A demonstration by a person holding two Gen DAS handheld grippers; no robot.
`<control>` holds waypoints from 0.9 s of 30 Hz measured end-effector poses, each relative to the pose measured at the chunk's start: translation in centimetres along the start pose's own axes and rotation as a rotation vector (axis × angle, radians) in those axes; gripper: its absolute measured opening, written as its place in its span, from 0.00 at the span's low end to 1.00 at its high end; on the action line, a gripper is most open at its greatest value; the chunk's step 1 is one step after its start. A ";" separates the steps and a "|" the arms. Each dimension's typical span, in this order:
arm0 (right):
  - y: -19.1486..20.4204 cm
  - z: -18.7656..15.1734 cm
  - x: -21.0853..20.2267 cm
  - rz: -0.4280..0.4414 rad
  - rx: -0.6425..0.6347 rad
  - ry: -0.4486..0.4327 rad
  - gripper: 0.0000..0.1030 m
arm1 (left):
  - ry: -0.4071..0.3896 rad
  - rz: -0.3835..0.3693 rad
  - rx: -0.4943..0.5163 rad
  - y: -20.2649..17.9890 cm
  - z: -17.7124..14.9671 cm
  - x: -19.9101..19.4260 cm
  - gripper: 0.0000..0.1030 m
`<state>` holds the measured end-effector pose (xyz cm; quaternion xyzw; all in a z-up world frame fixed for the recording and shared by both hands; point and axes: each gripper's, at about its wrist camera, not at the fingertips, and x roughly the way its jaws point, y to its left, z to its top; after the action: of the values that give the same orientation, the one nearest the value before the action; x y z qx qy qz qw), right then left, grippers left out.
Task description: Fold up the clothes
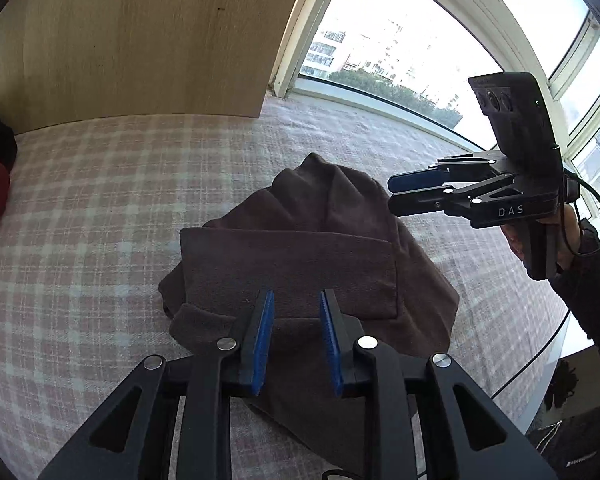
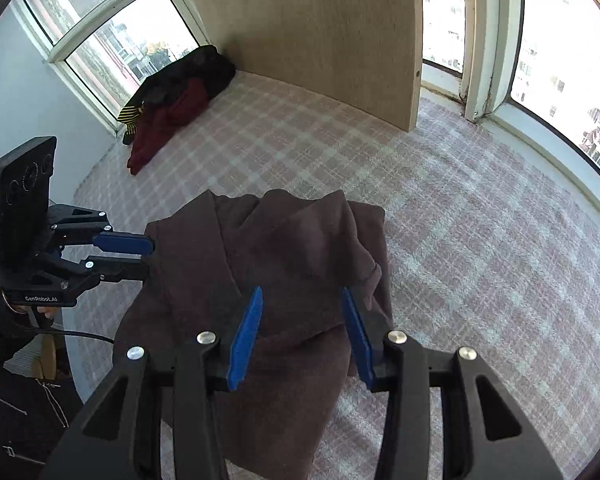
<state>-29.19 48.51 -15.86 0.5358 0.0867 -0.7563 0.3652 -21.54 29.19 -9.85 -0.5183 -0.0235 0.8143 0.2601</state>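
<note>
Brown garment [image 1: 300, 248] lies folded in a rumpled stack on the pink plaid bedcover [image 1: 100, 208], near its front edge. Left gripper [image 1: 297, 298] hovers over the near end, blue pads spread, nothing between them. Right gripper [image 2: 300, 294] sits above the other side, jaws apart wider, cloth below but not pinched. Further out: dark and red clothes pile [image 2: 172, 100] in the far corner by the window [image 2: 112, 36], wooden panel [image 2: 312, 36] behind.
</note>
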 end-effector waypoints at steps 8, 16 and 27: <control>-5.7 -1.3 -2.2 0.101 0.140 -0.078 0.54 | -0.090 -0.112 -0.323 5.3 -1.4 -3.4 0.49; -9.1 -2.1 2.6 0.276 0.240 0.066 0.68 | 0.000 -0.164 -0.479 8.3 -2.3 -1.0 0.56; -6.0 -2.1 4.4 0.376 0.190 0.102 0.70 | 0.067 -0.205 -0.419 6.5 -1.4 2.6 0.59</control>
<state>-32.19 51.90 -22.13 0.6123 -0.0682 -0.6514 0.4428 -23.77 24.40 -14.68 -0.5827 -0.2361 0.7432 0.2287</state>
